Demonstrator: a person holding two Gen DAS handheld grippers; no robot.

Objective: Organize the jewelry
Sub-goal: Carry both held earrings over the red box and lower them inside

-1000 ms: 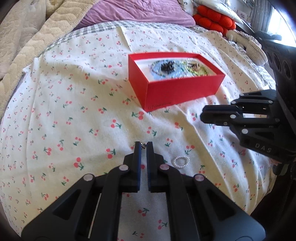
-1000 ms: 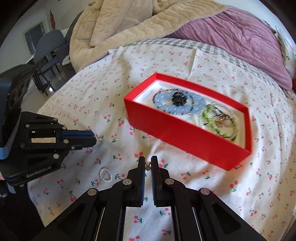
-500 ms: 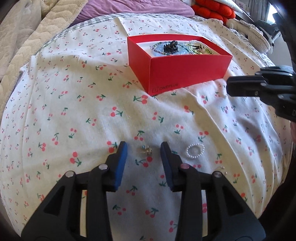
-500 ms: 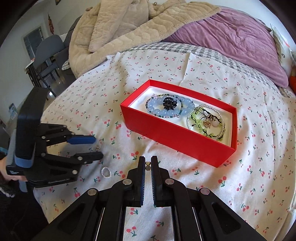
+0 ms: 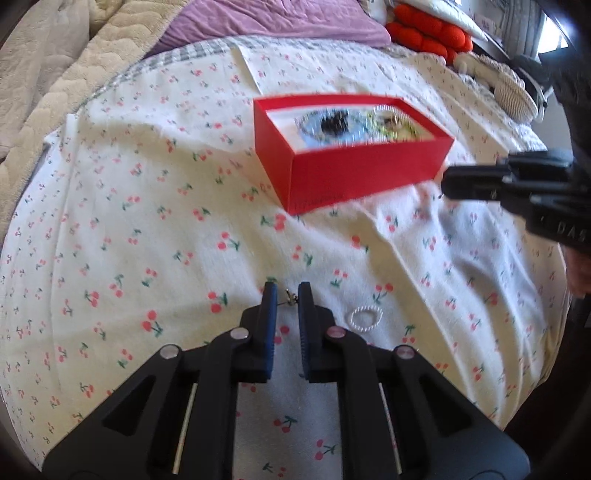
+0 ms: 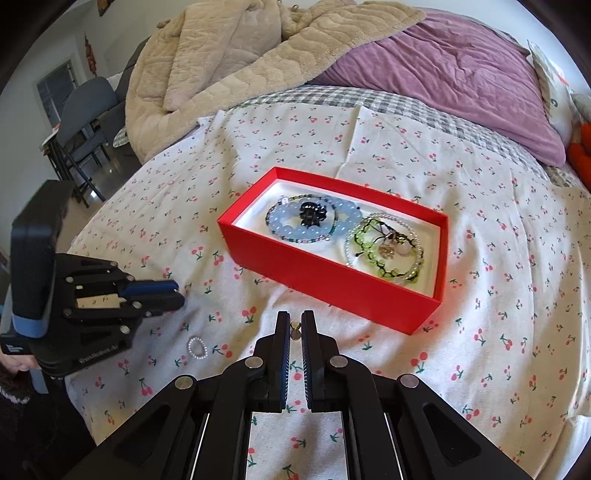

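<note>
A red box sits on the cherry-print sheet with a blue bead bracelet and a green bracelet inside. My left gripper is closing its jaws on a small metal earring that spans the narrow gap at the tips, just above the sheet. A pearl ring lies on the sheet right of those fingers. My right gripper is shut on a tiny gold earring piece, in front of the box's near wall. In the right wrist view the left gripper is at the left, the pearl ring below it.
A beige quilt and a purple blanket are heaped at the back of the bed. Red cushions lie at the far right. A chair stands beyond the bed's left edge. The right gripper reaches in beside the box.
My left gripper opened and left the earring on the sheet, then closed around it again. My right gripper stayed shut on its piece and drew back slightly from the box.
</note>
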